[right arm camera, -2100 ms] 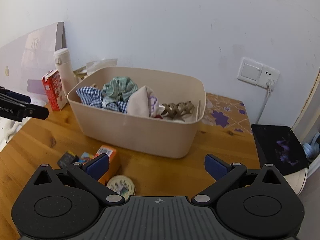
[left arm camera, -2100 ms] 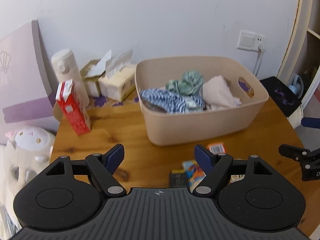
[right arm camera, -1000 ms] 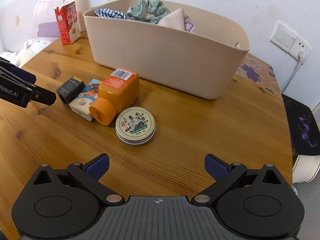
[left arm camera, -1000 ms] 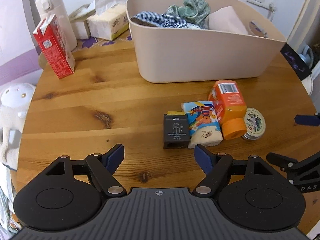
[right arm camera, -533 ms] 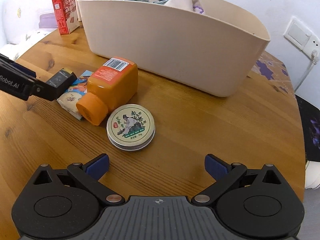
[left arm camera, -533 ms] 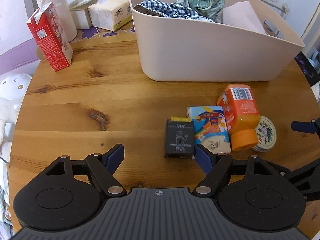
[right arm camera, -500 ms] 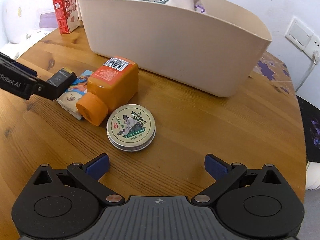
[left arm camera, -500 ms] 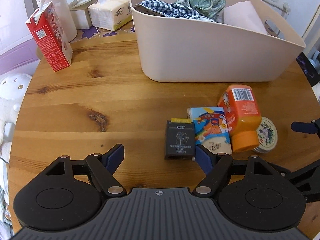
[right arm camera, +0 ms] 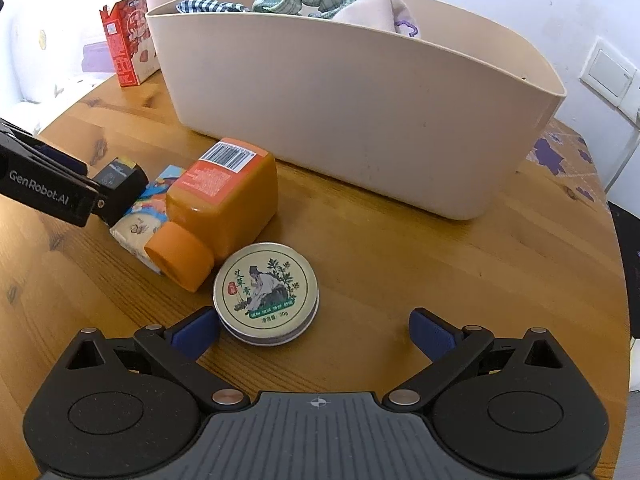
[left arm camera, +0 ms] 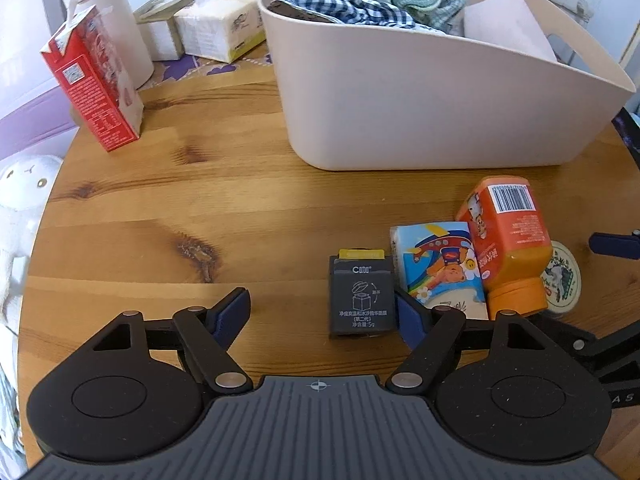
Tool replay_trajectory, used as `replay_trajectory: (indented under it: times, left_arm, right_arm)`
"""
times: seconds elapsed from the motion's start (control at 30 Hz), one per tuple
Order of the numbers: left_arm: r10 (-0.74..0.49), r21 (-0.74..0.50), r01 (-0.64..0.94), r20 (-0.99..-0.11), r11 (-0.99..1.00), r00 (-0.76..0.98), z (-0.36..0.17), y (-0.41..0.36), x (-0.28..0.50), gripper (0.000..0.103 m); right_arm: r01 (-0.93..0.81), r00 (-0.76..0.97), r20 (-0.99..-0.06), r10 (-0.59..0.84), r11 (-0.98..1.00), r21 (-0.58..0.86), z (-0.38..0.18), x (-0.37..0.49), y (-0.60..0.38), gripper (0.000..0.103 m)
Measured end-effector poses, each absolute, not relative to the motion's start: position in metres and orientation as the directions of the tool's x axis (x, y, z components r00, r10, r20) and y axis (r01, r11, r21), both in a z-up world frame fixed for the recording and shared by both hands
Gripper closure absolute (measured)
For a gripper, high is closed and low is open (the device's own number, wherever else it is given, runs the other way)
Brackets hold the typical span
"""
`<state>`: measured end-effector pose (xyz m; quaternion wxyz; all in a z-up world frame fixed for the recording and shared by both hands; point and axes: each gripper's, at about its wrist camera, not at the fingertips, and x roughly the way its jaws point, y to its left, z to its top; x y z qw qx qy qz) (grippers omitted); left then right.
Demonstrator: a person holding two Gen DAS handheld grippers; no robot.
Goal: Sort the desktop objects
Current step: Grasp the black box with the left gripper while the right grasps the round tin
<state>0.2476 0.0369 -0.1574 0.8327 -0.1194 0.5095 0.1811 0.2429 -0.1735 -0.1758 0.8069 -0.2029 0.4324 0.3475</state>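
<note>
My beige bin point(left arm camera: 420, 100) is stuffed with crumpled cloths point(left arm camera: 400, 0), and the black box point(left arm camera: 361, 296) sits inside my left gripper point(left arm camera: 322, 308), jaws just narrowing, untouched, while my right gripper point(right arm camera: 314, 332) gapes beside the balm tin point(right arm camera: 266, 292).

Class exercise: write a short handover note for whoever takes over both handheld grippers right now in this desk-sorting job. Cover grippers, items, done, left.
Left gripper: open, its jaws have just been closing a little; the small black box lies by its right finger, not gripped.
Right gripper: open, empty, low behind the round metal tin.
On the round wooden table, in a row: black box, colourful tissue pack, orange plastic bottle on its side, tin.
Beige plastic bin holds only cloths.
Done: nothing sorted yet. Left: all four items.
</note>
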Motion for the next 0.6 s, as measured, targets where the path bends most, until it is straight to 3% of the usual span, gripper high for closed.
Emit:
replay_trajectory:
  times: [0.17, 0.37, 0.43, 0.6]
  left_arm:
    - [0.171, -0.019, -0.408, -0.889, 0.913, 0.425, -0.158, 0.036, 0.249, 0.038]
    - [0.151, -0.033, -0.379, -0.883, 0.925, 0.444, -0.158, 0.035, 0.248, 0.057]
    - [0.146, -0.034, -0.368, -0.882, 0.929, 0.449, -0.157, 0.033, 0.247, 0.069]
    - [0.145, -0.025, -0.350, -0.881, 0.936, 0.450, -0.156, 0.033, 0.244, 0.071]
  right_arm:
    - [-0.748, 0.376, -0.828, 0.416, 0.663, -0.007, -0.173, 0.245, -0.171, 0.016]
    - [-0.763, 0.378, -0.815, 0.439, 0.646, -0.006, -0.169, 0.244, -0.168, 0.041]
    - [-0.767, 0.374, -0.815, 0.442, 0.642, -0.003, -0.168, 0.242, -0.167, 0.049]
    - [-0.766, 0.370, -0.818, 0.440, 0.642, 0.000, -0.166, 0.239, -0.170, 0.052]
